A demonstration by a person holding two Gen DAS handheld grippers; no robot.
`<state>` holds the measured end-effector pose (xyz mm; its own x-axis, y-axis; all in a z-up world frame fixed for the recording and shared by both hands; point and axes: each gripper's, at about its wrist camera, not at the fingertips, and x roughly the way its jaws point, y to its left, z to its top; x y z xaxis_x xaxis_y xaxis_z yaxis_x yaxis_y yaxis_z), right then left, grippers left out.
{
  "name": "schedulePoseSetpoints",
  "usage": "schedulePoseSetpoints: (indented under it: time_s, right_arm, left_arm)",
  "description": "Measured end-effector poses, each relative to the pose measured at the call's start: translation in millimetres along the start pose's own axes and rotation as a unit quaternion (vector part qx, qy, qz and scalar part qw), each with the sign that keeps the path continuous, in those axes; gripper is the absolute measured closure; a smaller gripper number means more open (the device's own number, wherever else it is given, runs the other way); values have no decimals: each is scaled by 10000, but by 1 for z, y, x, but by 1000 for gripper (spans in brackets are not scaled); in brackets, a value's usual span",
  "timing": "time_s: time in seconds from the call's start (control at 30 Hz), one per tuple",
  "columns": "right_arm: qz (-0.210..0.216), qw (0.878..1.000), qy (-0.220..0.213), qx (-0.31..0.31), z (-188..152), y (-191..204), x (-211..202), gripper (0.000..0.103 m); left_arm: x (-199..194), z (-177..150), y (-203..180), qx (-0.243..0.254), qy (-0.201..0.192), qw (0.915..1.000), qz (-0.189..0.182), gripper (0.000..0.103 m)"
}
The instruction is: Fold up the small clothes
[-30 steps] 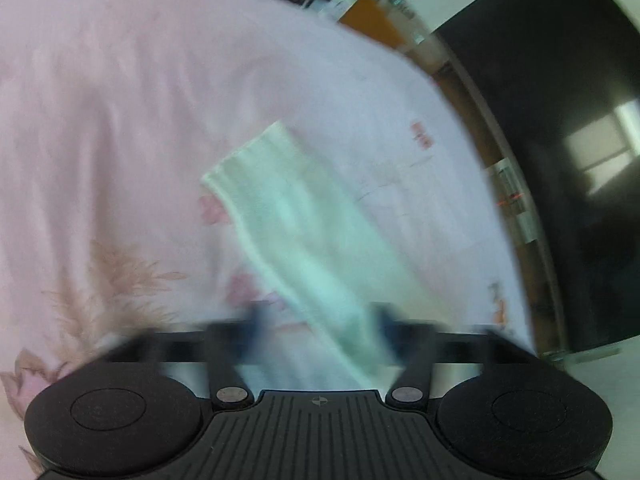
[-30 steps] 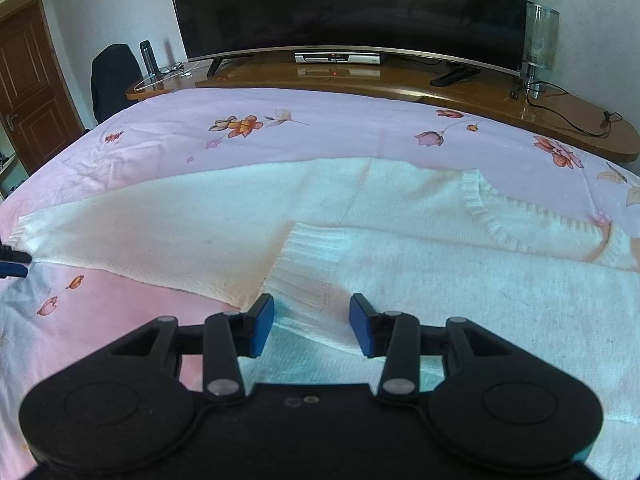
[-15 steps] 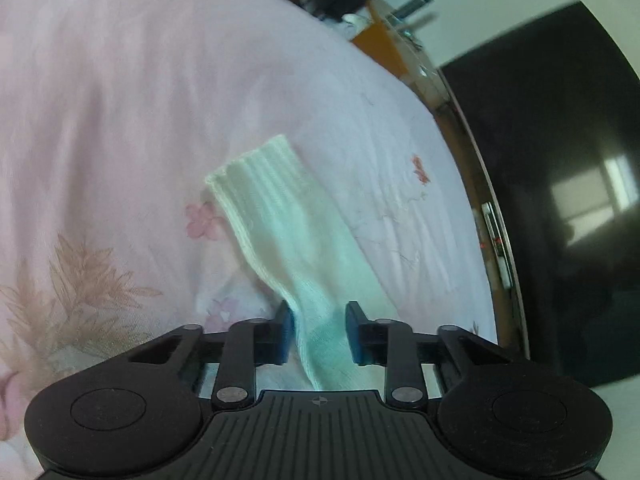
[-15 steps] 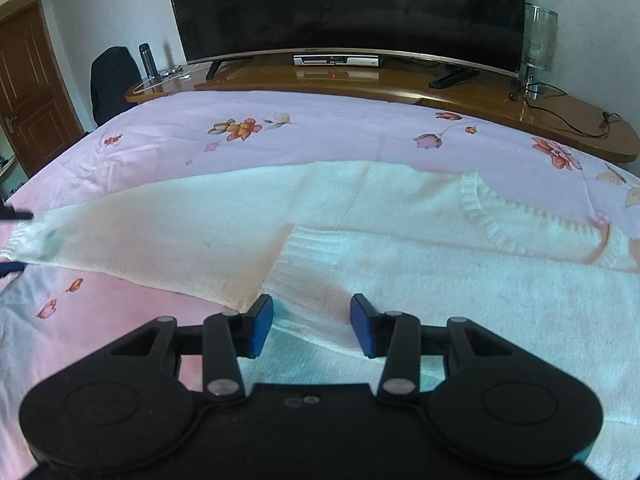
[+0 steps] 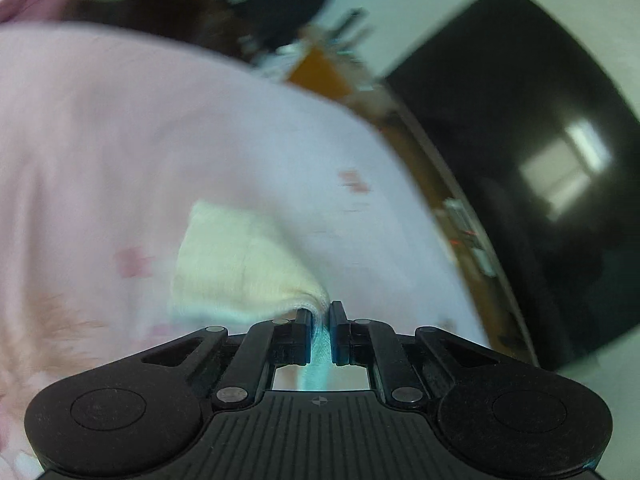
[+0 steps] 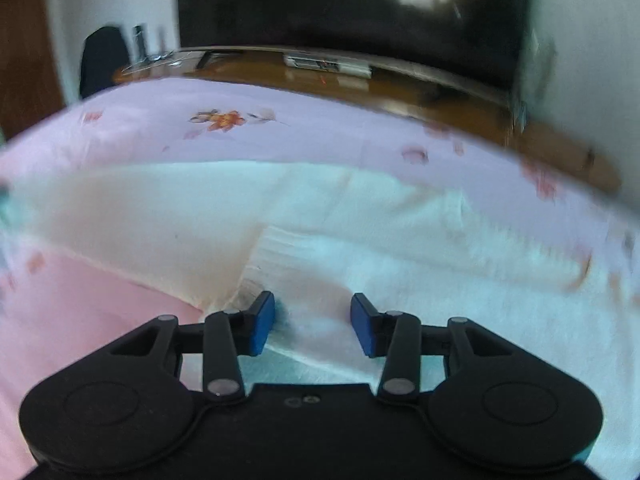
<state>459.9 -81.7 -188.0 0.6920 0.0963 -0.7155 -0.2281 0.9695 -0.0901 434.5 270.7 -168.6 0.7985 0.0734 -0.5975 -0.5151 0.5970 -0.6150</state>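
Note:
A cream knitted sweater (image 6: 400,248) lies spread on a pink flowered bedsheet (image 6: 280,128). Its left sleeve (image 6: 132,216) reaches out to the left; the other sleeve is folded across the body, ribbed cuff (image 6: 280,252) near my right gripper. My right gripper (image 6: 313,328) is open, its blue pads low over the fabric either side of that cuff area. In the left wrist view my left gripper (image 5: 320,320) is shut on the left sleeve's end (image 5: 240,268), which bunches up and hangs lifted above the sheet. Both views are blurred.
A wooden TV bench (image 6: 400,84) with a set-top box runs along the far side of the bed, under a large dark TV (image 6: 340,8). A dark chair (image 6: 102,60) and a wooden door stand at the far left.
My left gripper has closed onto the sleeve end and lifted it, bunching the fabric. My right gripper has moved forward and lower over the folded cuff, still open.

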Motion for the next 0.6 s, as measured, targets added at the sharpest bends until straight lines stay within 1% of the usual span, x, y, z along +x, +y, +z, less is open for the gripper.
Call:
schedulePoseSetpoints:
  time_s: [0.07, 0.13, 0.17, 0.23, 0.27, 0.33, 0.37, 0.4, 0.43, 0.5, 0.57, 0.6]
  right_arm:
    - [130, 9995, 57, 266, 2, -8, 1, 60]
    - [305, 9984, 13, 485, 3, -17, -5, 62]
    - [395, 9972, -41, 640, 1, -22, -9, 62]
    - [524, 9938, -168, 971, -1, -36, -22, 62]
    - [519, 9928, -212, 1057, -3, -41, -28, 62]
    - [432, 9911, -271, 1226, -7, -58, -38, 61]
    - [389, 9903, -278, 1305, -10, -67, -43, 61]
    - [340, 9893, -288, 1387, -14, -78, -49, 61]
    - [281, 9886, -294, 1451, -19, -88, -54, 61]
    - [187, 9866, -265, 1601, -30, -110, -64, 61]
    - [122, 9837, -175, 1785, -42, -129, -71, 60]
    - [83, 9820, -130, 1881, -48, -138, -73, 60]
  left_arm:
    - [-13, -7, -34, 520, -44, 9978, -403, 94]
    - [-23, -19, -70, 1003, 14, 9917, -809, 94]
    - [-26, -28, -88, 1229, 110, 9869, -1041, 94]
    - [-29, -56, -123, 1578, 474, 9749, -1495, 94]
    - [-28, -77, -142, 1778, 717, 9667, -1694, 94]
    - [-24, -118, -168, 2055, 1175, 9514, -1970, 94]
    - [-21, -142, -181, 2216, 1444, 9419, -2072, 94]
    - [-18, -168, -191, 2379, 1715, 9315, -2151, 94]
    - [-14, -194, -201, 2584, 2006, 9195, -2181, 94]
    - [-6, -237, -215, 3041, 2554, 8941, -2072, 94]
    - [-2, -262, -222, 3289, 2857, 8816, -1816, 94]
    - [-5, -269, -224, 3343, 2931, 8782, -1763, 94]
